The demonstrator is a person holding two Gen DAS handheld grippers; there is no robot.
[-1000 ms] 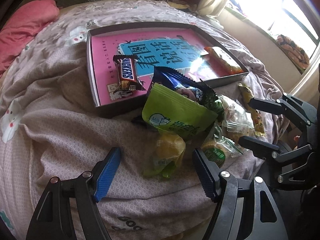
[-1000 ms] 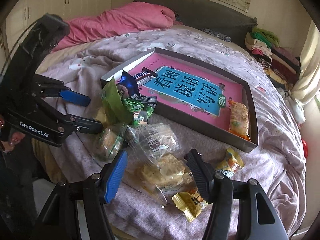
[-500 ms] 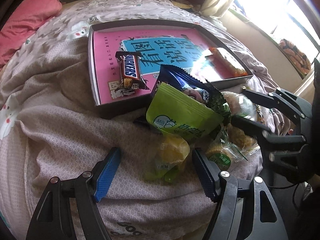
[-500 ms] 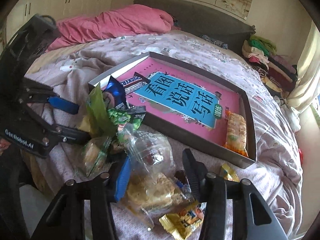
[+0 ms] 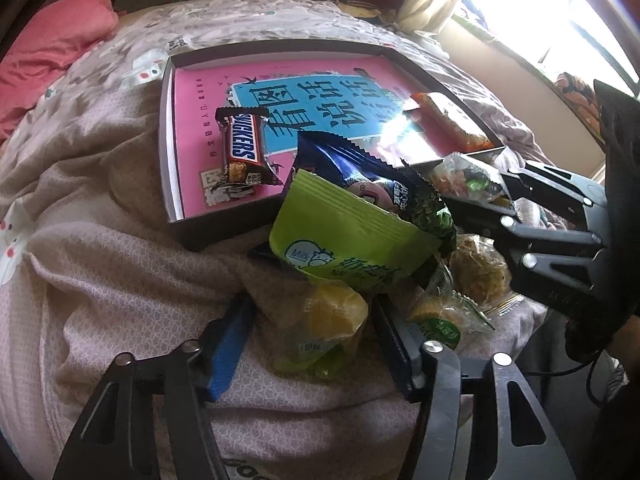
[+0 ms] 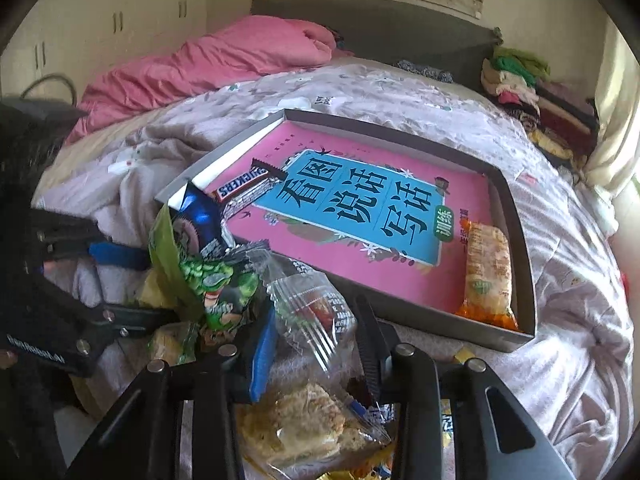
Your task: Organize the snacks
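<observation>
A dark tray point(image 5: 280, 46) with a pink book cover lies on the bed. In it are a Snickers bar point(image 5: 242, 152) and an orange pack point(image 5: 448, 120). In front of the tray is a pile with a green milk-candy pack point(image 5: 344, 236) and a blue pack point(image 5: 352, 168). My left gripper point(image 5: 312, 344) is closing around a yellow-green pack point(image 5: 328, 328); its blue pad stands clear of the wrapper. My right gripper point(image 6: 316, 344) is still closing, and both pads press a clear snack pack point(image 6: 312, 312). The left wrist view shows that pack point(image 5: 468, 176) raised at the tray's corner.
A crumbly cake in clear wrap point(image 6: 304, 428) and small yellow packs lie under the right gripper. A dark green pea pack point(image 6: 216, 280) leans in the pile. A pink duvet point(image 6: 208, 60) lies at the bed's head, folded clothes point(image 6: 532, 96) beside it, and a bright window point(image 5: 560, 20) beyond.
The right gripper has moved in toward the pile, and its jaws have narrowed onto the clear pack. The left jaws have narrowed around the yellow-green pack; the left hand stayed put.
</observation>
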